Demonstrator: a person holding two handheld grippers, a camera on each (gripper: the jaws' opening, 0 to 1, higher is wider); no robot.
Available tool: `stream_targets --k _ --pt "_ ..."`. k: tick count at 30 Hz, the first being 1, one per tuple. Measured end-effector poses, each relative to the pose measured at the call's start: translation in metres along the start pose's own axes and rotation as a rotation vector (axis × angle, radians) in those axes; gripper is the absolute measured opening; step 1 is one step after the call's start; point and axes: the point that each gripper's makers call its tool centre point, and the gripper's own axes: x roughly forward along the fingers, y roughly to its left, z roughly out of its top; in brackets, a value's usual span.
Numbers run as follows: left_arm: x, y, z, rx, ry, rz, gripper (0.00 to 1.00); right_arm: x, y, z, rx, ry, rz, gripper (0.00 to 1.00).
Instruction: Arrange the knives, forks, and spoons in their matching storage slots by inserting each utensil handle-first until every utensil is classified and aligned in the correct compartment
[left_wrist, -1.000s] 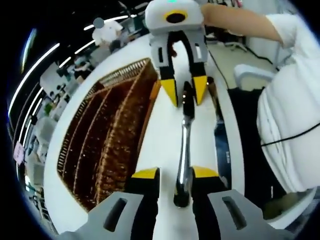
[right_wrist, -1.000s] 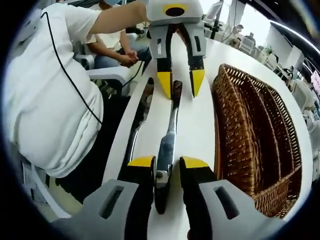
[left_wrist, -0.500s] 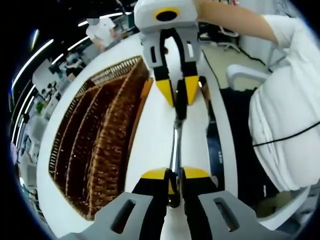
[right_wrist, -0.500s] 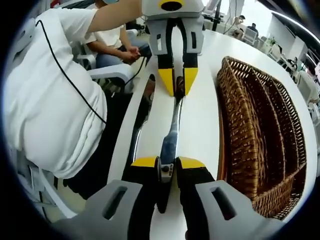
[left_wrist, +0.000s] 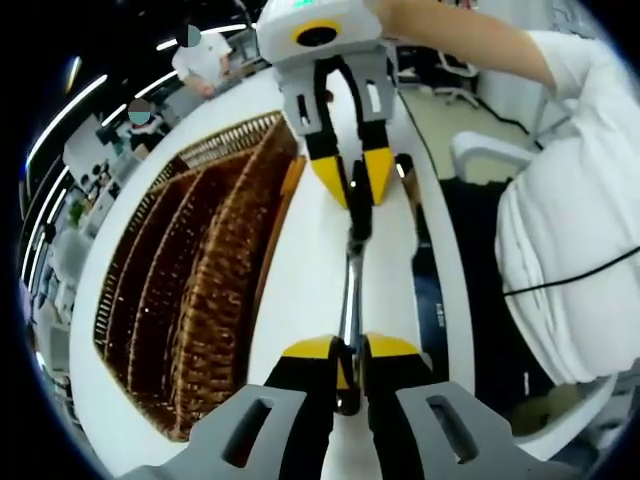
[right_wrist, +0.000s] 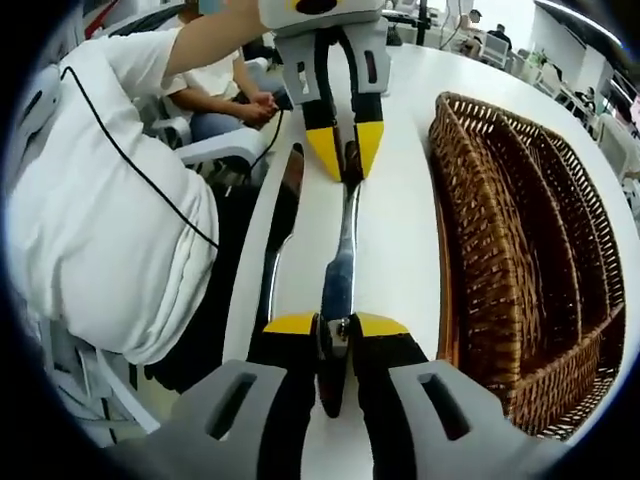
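Left hand-held gripper (left_wrist: 349, 347) and right hand-held gripper (right_wrist: 336, 325) each pinch an end of one knife (right_wrist: 340, 270). Basket (right_wrist: 520, 250) lies right of the right one, on the desk (right_wrist: 400, 250).

Bright, even indoor light from ceiling strip lamps (left_wrist: 75, 115). The white table (right_wrist: 400, 250) glares slightly. Edges bend strongly and the far background is soft.

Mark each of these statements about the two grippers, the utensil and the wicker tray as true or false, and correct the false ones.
1. Both grippers clamp one metal utensil, the left gripper and the right gripper at opposite ends. True.
2. The brown wicker tray already holds several utensils. False: its visible slots look empty.
3. The held utensil lies inside the tray. False: it is over the white table beside the tray.
4. Another utensil lies along the table's edge. True.
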Motion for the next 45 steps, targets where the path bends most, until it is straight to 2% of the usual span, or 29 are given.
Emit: stream_targets --k 1,2,5,8,11,14,15,19,21,30,34,38,45 --pt "0.0000 0.0000 0.0000 -0.001 -0.001 0.000 0.09 -0.0001 0.0001 -0.0005 0.048 0.002 0.007 0.12" --pt "-0.0001 0.0000 0.0000 -0.002 -0.002 0.000 0.09 0.0001 -0.0017 0.0002 0.045 -0.003 0.010 0.12" --pt "-0.0002 -0.0003 -0.0002 -0.008 -0.005 0.000 0.09 -0.0001 -0.0007 0.0006 0.133 -0.014 0.041 0.12" --pt "-0.0004 -0.0003 -0.0004 -0.009 -0.006 0.003 0.09 -0.0009 -0.0031 0.0009 0.161 -0.021 0.054 0.12" --pt "-0.0005 -0.0004 -0.0001 -0.011 -0.006 0.004 0.09 -0.0013 -0.0025 0.0015 0.246 -0.030 0.078 0.12" --pt "-0.0005 -0.0008 0.0005 -0.004 -0.002 0.010 0.08 -0.0019 -0.0027 0.0014 0.273 -0.044 0.094 0.12" --pt "-0.0006 -0.0012 0.0007 0.000 0.001 0.014 0.08 -0.0020 -0.0018 0.0022 0.315 -0.059 0.112 0.12" --pt "-0.0004 -0.0023 0.0012 0.021 0.012 0.028 0.08 -0.0024 -0.0033 0.0013 0.374 -0.078 0.143 0.12" --pt "-0.0005 -0.0022 0.0016 0.027 0.016 0.032 0.08 -0.0025 -0.0015 0.0018 0.443 -0.077 0.159 0.12" --pt "0.0003 -0.0033 0.0034 0.091 0.057 0.063 0.07 -0.0032 -0.0049 0.0017 0.541 -0.103 0.196 0.12" --pt "0.0007 -0.0036 0.0046 0.164 0.115 0.091 0.07 -0.0032 -0.0046 0.0026 0.563 -0.106 0.203 0.12" --pt "0.0022 -0.0037 0.0068 0.209 0.141 0.113 0.06 -0.0034 -0.0064 0.0027 0.614 -0.100 0.214 0.12" --pt "0.0040 -0.0032 0.0090 0.241 0.155 0.145 0.05 -0.0045 -0.0059 0.0020 0.710 -0.116 0.243 0.11"
